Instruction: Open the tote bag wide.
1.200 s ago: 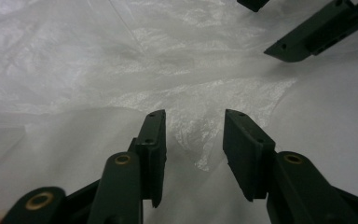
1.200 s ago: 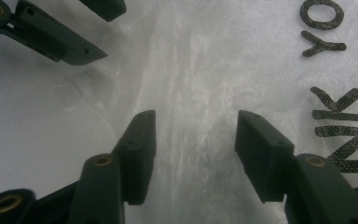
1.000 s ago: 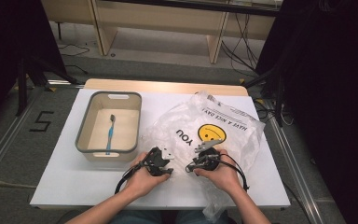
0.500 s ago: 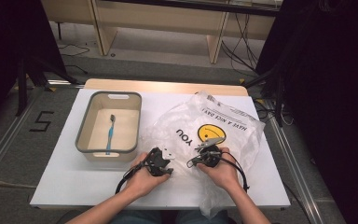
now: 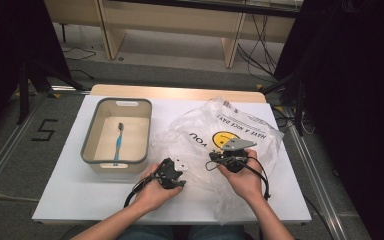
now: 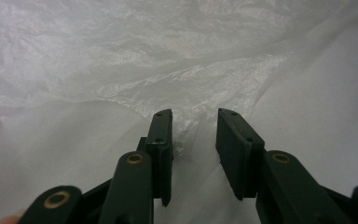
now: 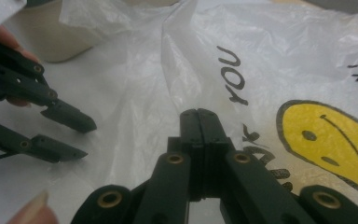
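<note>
left tool [image 6: 193, 135]: jaws apart, empty | right tool [image 7: 199, 122]: jaws closed, pinching plastic bag [image 5: 220, 135] | risk: thin film slips or tears

Lab: dark curtains [image 5: 10, 55], floor cables [image 5: 260, 55], marked floor.

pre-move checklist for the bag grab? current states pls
1. Left gripper open, jaws apart: ok.
2. Plastic bag film between the left gripper's jaws: not ok, a crinkled edge lies just ahead of them.
3. Right gripper holding film: cannot tell; jaws pressed together over the bag, no film seen between them.
4. Both grippers at the bag's near side on the table: ok.
5. Toothbrush lying in the bin, left of the bag: ok.
</note>
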The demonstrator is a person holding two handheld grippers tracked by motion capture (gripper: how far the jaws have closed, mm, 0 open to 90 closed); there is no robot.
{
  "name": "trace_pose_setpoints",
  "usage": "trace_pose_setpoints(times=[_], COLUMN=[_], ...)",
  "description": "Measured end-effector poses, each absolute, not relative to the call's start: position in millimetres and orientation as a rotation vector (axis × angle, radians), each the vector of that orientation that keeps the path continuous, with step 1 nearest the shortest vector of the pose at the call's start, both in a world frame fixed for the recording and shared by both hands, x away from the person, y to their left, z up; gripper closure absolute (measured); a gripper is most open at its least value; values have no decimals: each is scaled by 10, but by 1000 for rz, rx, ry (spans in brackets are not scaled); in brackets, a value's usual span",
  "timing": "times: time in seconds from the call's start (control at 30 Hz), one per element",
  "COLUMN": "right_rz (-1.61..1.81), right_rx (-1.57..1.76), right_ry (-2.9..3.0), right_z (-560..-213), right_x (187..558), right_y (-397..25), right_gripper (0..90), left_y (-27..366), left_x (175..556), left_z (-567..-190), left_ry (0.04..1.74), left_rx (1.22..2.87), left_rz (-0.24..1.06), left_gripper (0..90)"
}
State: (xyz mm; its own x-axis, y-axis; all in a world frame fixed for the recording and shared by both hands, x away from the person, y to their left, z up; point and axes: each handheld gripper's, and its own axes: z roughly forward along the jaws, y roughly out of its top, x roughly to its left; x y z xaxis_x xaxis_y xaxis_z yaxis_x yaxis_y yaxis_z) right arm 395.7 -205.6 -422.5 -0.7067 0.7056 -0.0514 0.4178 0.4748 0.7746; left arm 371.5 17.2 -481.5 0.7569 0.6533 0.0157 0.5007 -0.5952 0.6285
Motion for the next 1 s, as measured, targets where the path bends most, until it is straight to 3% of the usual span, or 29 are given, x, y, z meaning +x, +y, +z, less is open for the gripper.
trace_pose_setpoints(times=[0.23, 0.4, 0.5, 1.0], right_rz=[1117, 1118, 1131, 1220], right_rx=[934, 935, 953, 906], right_ry=[2324, 2328, 2324, 2083], right_z=[-4162, -4175, -4169, -3877], right_x=[3936, 3936, 3930, 3888], right_y=[-2085, -2072, -2077, -2140], right_gripper=[900, 900, 900, 900], left_y=[131, 0, -65, -94], left_x=[3709, 3730, 3800, 3798], left_z=[-4756, -4662, -4770, -4867], left_ry=[836, 775, 779, 744], left_rx=[2290, 2226, 2261, 2318], left_rz=[340, 439, 415, 418], left_gripper=[681, 788, 848, 868])
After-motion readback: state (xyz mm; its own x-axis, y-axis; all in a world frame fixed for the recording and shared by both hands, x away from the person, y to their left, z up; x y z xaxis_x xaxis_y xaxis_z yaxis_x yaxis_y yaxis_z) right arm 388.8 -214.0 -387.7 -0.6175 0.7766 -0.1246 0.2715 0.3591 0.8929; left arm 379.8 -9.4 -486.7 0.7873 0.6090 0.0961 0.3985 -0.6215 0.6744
